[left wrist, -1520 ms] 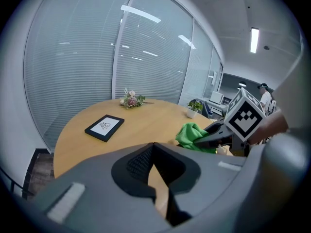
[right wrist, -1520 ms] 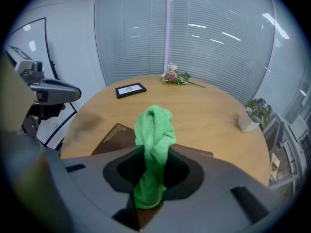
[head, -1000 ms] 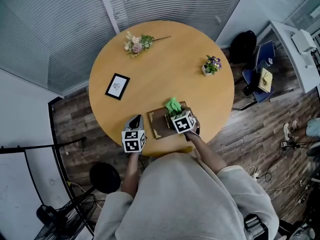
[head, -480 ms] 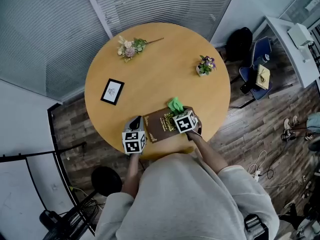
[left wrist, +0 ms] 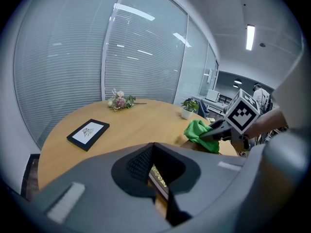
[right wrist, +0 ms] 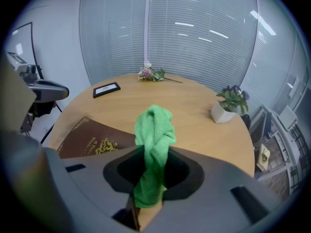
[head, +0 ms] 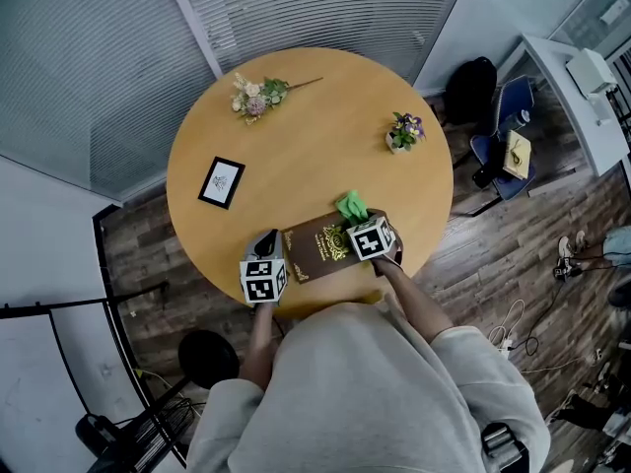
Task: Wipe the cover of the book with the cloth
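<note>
At the table's (head: 315, 136) 6 o'clock edge, a seated person in a grey top works two hand-held grippers over a brown book (head: 317, 249) with a gold emblem. The book lies flat, cover up.

The left gripper (head: 268, 242), at the book's 9 o'clock side, has its jaws closed on that edge of the book. Its own view shows the gold-lettered edge pinched between them (left wrist: 154, 171), pinning the book down.

The right gripper (head: 355, 221), at the book's 3 o'clock end, is clamped on a bunched green cloth (head: 350, 207). The cloth stands up out of its jaws (right wrist: 148, 178) and sits at the cover's far right corner. Whether it presses on the cover or only hangs just above it cannot be told.

The step in hand appears to be the wipe itself, with the cloth at one end of a stroke. The next move likely calls for dragging the cloth back toward 9 o'clock across the emblem. That means light downward pressure, a firm left grip, and stopping short of the left jaws.

Farther out on the table are a black picture frame (head: 221, 181) at 9 o'clock and a small potted plant (head: 401, 132) at 2 o'clock. A sprig of flowers (head: 258, 93) lies at 11 o'clock, well apart from the work.
</note>
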Demonstrator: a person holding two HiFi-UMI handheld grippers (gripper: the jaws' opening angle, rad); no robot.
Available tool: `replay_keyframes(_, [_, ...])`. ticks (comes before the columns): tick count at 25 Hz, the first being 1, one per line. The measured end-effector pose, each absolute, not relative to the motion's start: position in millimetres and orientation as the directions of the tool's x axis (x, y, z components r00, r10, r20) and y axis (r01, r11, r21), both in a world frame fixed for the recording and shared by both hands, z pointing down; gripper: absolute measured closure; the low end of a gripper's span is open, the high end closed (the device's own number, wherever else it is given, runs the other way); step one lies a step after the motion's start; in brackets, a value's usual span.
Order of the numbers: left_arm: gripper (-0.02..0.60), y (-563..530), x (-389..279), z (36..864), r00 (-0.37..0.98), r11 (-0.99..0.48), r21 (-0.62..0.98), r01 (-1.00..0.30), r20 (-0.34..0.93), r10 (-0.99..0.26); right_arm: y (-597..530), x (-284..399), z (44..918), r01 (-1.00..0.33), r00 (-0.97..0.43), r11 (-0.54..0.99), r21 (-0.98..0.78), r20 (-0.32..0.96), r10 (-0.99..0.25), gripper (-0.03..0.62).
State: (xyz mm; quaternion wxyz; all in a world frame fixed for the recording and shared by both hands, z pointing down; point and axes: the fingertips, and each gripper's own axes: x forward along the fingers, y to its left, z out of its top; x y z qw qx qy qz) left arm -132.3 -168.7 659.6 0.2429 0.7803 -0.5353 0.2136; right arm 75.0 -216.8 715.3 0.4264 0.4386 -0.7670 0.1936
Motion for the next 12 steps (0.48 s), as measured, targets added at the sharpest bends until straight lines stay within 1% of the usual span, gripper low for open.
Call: replay_keyframes(12, [0.572,-160,-155,654,0.319,-0.293,0.142,-0.946,0.584,-0.746,-235,105,711,-0.866,-0.177,0.483,0.127,0.827,-0.534,0.496])
